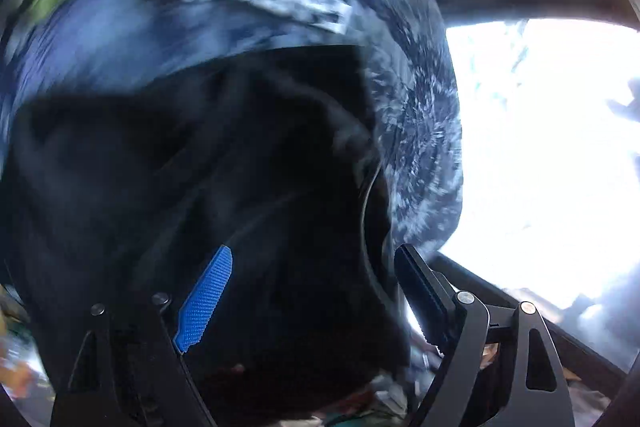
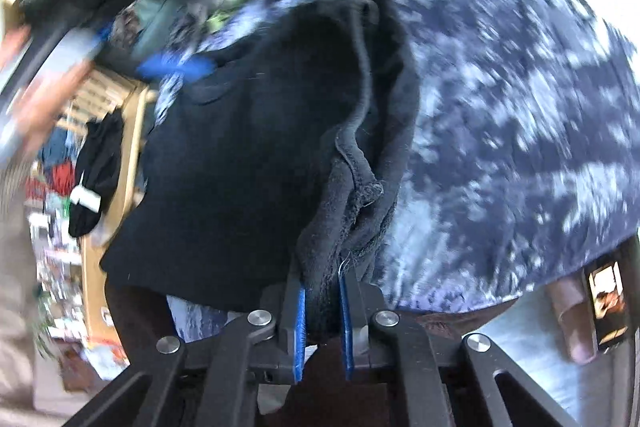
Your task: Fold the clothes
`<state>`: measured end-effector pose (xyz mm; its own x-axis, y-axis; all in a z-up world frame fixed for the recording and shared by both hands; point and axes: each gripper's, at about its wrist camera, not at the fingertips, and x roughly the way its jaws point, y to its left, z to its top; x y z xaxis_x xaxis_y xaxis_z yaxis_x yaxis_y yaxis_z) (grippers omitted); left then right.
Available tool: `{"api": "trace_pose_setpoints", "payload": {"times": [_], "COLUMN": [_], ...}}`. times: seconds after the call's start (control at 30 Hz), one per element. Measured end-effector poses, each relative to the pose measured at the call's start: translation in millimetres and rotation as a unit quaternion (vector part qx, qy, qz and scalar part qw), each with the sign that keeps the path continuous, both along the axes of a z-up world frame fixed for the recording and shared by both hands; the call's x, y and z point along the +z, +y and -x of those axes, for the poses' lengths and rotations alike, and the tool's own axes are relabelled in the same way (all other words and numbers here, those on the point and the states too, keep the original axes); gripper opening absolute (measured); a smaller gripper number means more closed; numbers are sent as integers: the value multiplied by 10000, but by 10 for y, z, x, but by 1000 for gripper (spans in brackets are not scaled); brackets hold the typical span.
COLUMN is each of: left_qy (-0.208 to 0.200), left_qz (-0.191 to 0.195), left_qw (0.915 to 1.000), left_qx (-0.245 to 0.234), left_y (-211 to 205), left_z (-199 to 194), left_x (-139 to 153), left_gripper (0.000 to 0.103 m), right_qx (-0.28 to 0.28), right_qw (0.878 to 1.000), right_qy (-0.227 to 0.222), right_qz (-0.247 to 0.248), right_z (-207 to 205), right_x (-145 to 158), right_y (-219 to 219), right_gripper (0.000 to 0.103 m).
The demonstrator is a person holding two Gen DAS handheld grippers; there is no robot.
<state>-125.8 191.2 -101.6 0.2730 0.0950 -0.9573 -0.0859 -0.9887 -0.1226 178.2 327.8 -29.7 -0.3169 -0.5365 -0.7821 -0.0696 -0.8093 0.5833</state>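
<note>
We look down on a blue-and-white mottled bedspread that fills most of both wrist views and serves as our folding surface; bright window glare washes out the far side in the left wrist view. On the bedspread lies the black garment, bunched rather than flat, its seamed edge running up the middle of the right wrist view. Off the near side stands a pale wooden rack with a dark piece draped over it, too blurred to name.

Our right gripper is clamped on a thick fold of the black garment's hem, the cloth pinched between its blue pads, with the garment trailing away from it across the bed. Our left gripper hangs above the dark cloth with its jaws spread wide and nothing pressed between them; in the right wrist view it is only a blue streak near the garment's far edge.

We judge the step in hand to be getting a second hold so the garment can be drawn flat. To do that well, we think the left gripper should settle on a single layer at the opposite corner rather than a bunch, close fully before any pull, and then both hands should lift and part evenly. An uneven tug risks slipping the hem from the right pads or dragging the bedspread along.
</note>
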Motion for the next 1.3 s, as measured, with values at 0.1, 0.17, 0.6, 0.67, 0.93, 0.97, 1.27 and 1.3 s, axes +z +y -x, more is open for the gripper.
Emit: {"api": "trace_pose_setpoints", "payload": {"times": [0.1,0.17,0.6,0.67,0.93,0.97,1.27,1.3], "left_qy": [-169,-271,-332,-203,195,267,671,706], "left_qz": [618,806,2754,2841,2393,2383,2505,2521], "left_qw": [9973,9955,9511,9497,9590,9584,9586,9589], "left_qx": [-355,-411,-1358,-1302,-1509,-1548,-1173,-1093], "left_y": [449,658,1234,1188,853,787,-495,-694], "left_z": [115,178,242,247,203,179,-10,-62], "left_x": [-273,-427,-1136,-1103,-581,-498,125,192], "left_gripper": [85,85,74,46,15,15,15,15], "right_qx": [236,446,976,942,1044,1123,1999,2070], "right_qw": [9995,9985,9905,9909,9909,9901,9730,9704], "right_qy": [178,303,939,931,847,847,696,676], "right_qz": [-78,-127,-235,-233,-87,-31,925,1039], "right_z": [28,29,-62,-73,-33,-12,270,290], "right_x": [114,162,348,340,344,354,228,209], "right_y": [-64,-102,-307,-316,-583,-667,-1903,-2049], "right_gripper": [11,11,10,11,11,11,11,11]}}
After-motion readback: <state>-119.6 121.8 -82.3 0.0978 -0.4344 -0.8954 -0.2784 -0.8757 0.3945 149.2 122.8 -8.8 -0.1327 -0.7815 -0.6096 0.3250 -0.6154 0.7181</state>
